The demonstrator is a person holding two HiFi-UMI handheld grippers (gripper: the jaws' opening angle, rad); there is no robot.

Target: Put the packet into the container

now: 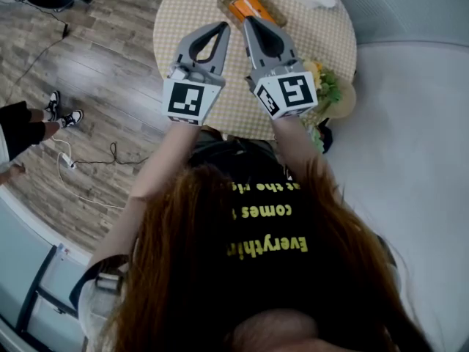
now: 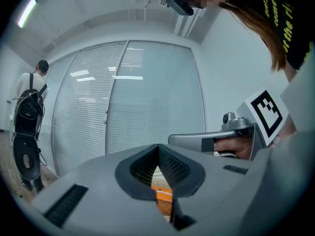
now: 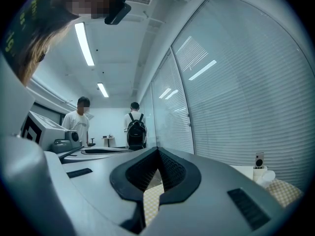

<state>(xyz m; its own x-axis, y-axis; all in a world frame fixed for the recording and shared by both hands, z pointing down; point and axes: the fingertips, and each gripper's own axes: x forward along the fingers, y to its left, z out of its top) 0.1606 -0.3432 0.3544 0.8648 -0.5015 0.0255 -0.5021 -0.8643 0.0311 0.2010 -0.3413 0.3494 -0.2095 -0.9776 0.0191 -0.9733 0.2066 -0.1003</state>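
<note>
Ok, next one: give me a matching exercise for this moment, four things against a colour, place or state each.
Things:
1. right gripper
2. packet
3. tablecloth
4. sneakers

Descriptions:
A. pale, checked
B. on the wood floor, at the left of the head view
C. orange
D. shut, nothing between the jaws

Pairs: 1-D, 2-C, 3-A, 4-B
</note>
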